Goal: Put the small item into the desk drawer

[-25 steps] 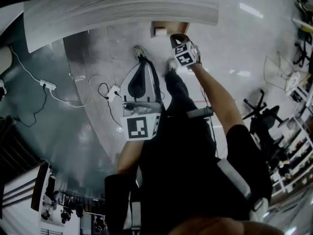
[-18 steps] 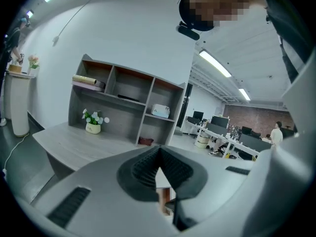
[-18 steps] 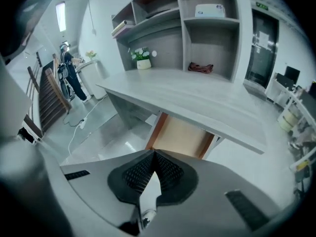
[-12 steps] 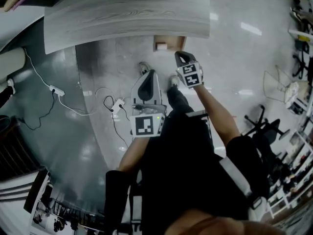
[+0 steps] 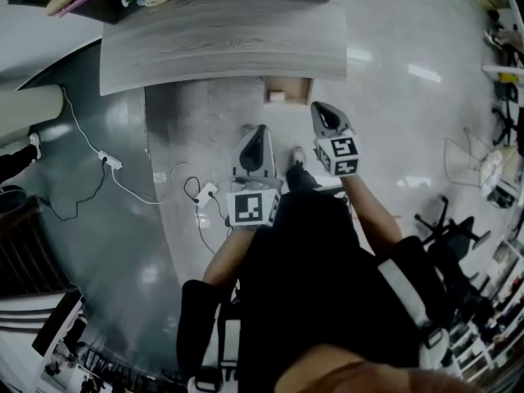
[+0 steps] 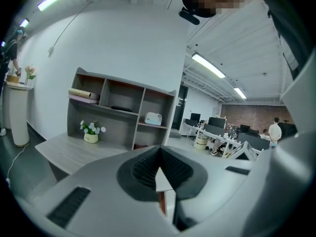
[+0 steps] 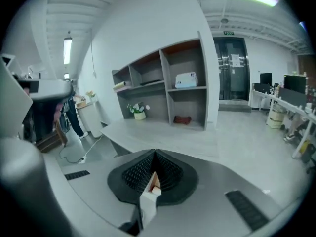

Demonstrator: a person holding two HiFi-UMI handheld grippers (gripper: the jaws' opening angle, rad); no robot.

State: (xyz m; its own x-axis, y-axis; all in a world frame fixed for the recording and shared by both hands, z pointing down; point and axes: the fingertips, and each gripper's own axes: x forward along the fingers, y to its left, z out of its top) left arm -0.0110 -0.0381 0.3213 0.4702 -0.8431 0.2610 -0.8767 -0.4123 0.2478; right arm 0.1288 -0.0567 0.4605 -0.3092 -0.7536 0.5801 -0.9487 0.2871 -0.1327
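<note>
Only part of the drawer point(image 5: 287, 89) shows, because the rest is hidden under the desk point(image 5: 221, 43). A small pale item point(image 5: 276, 96) lies inside it, too tiny to tell what it is. The left gripper point(image 5: 258, 131) and right gripper point(image 5: 318, 109) both have jaws pressed together, holding nothing, near the drawer but not touching it

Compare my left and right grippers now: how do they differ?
The right gripper reaches further forward, its tip near the open drawer; the left gripper sits back, nearer the body. Right's marker cube is tilted, left's faces the camera squarely. Both are shut and empty.
</note>
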